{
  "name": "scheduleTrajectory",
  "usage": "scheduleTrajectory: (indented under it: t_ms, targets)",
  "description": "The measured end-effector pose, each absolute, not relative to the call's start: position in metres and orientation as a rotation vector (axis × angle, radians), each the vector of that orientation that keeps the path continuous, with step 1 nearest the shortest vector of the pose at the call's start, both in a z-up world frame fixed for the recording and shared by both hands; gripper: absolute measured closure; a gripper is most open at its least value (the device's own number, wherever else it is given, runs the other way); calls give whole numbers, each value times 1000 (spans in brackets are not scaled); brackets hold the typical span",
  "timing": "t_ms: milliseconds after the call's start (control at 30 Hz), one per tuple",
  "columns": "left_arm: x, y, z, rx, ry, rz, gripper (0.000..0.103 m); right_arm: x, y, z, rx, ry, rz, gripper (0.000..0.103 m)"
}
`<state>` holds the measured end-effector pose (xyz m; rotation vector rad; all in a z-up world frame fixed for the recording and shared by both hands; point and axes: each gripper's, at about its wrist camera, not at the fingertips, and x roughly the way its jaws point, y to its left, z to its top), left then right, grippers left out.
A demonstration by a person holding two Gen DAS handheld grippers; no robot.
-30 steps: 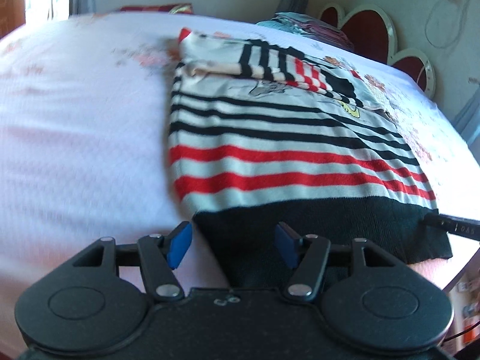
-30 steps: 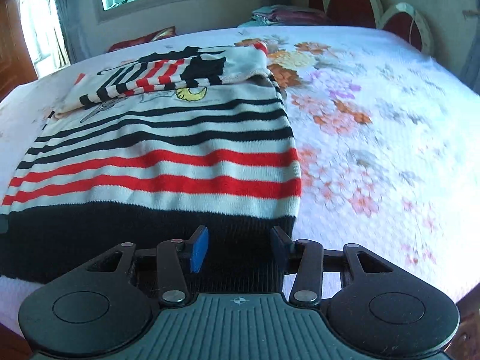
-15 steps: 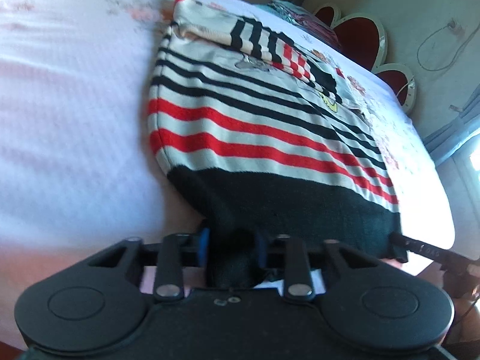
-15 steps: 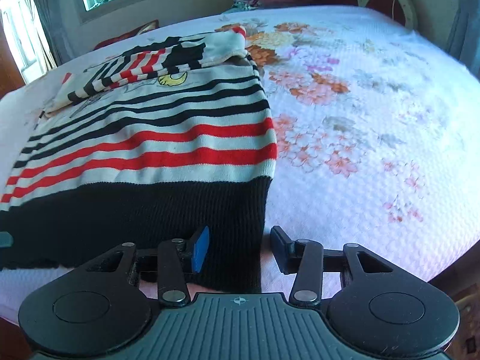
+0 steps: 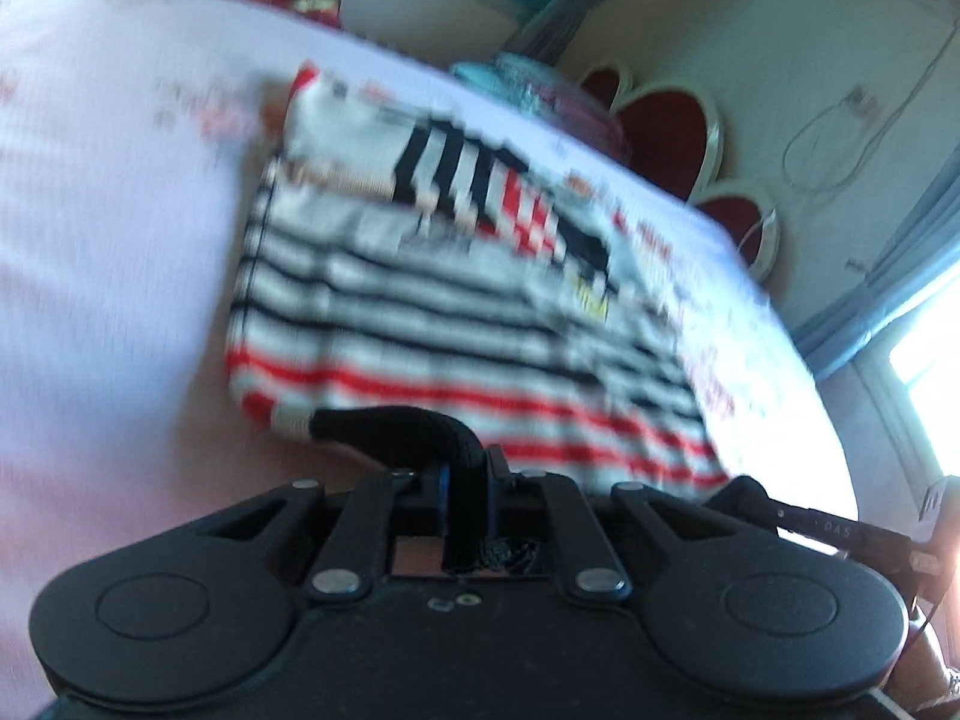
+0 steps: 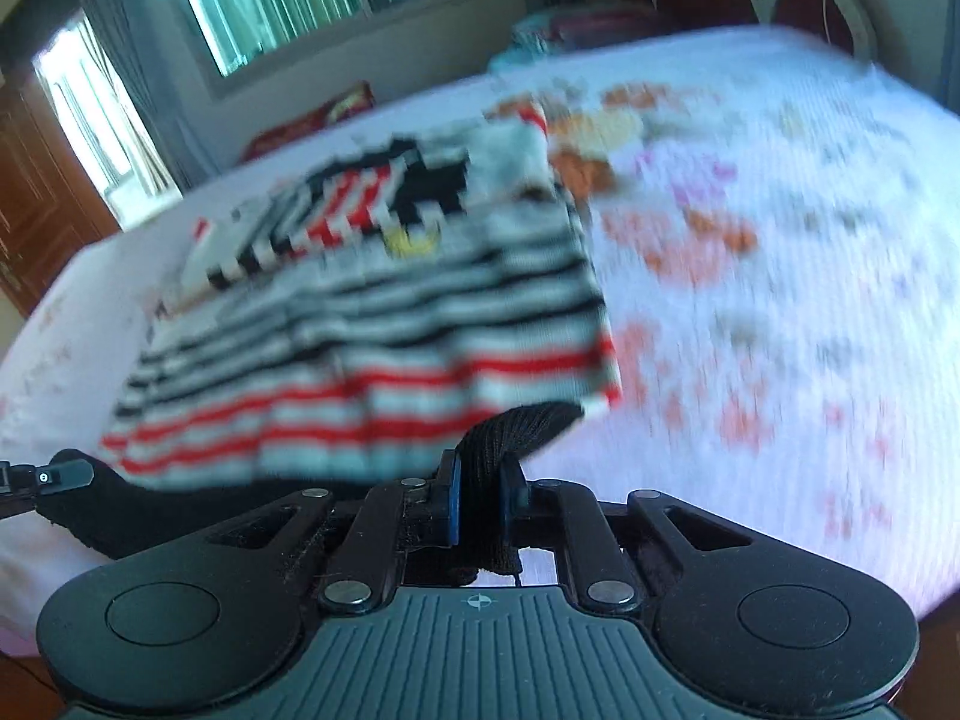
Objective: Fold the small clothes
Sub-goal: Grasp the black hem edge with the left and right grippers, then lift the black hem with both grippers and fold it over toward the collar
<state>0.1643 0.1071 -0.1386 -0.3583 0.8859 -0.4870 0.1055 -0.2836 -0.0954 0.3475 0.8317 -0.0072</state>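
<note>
Left hand-held gripper (image 5: 467,501): at 6 o'clock in its own view, jaws closing, blue pads pressed on the black hem of the striped sweater (image 5: 456,324); a roll of hem bulges out toward 10 o'clock.
Right hand-held gripper (image 6: 483,504): at 6 o'clock in its own view, jaws closing, pads clamped on the hem's other corner; black knit fans out toward 1 o'clock.
Striped sweater: lies on the bed (image 6: 780,276), body spread toward 12 o'clock, black and red stripes on white; near edge lifted off the bedspread at both gripped corners.
Sleeves: folded across the upper part of the sweater, at 12 o'clock.
Bed: white spread with an orange flower print, widest at 2 o'clock in the right view.
Headboard (image 5: 672,132): red, scalloped, at 1 o'clock in the left view.
Sharpness: both views blurred; fine details unreadable.
</note>
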Motion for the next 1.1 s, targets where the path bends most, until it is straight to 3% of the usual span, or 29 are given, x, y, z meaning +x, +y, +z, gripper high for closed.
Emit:
scheduleTrajectory:
  t_ms: [500, 1100]
  targets:
    - [287, 87, -95, -411, 697, -439, 94, 252, -313, -46, 360, 638, 55, 91]
    - [455, 65, -127, -493, 781, -269, 94, 448, -355, -100, 500, 727, 20, 91]
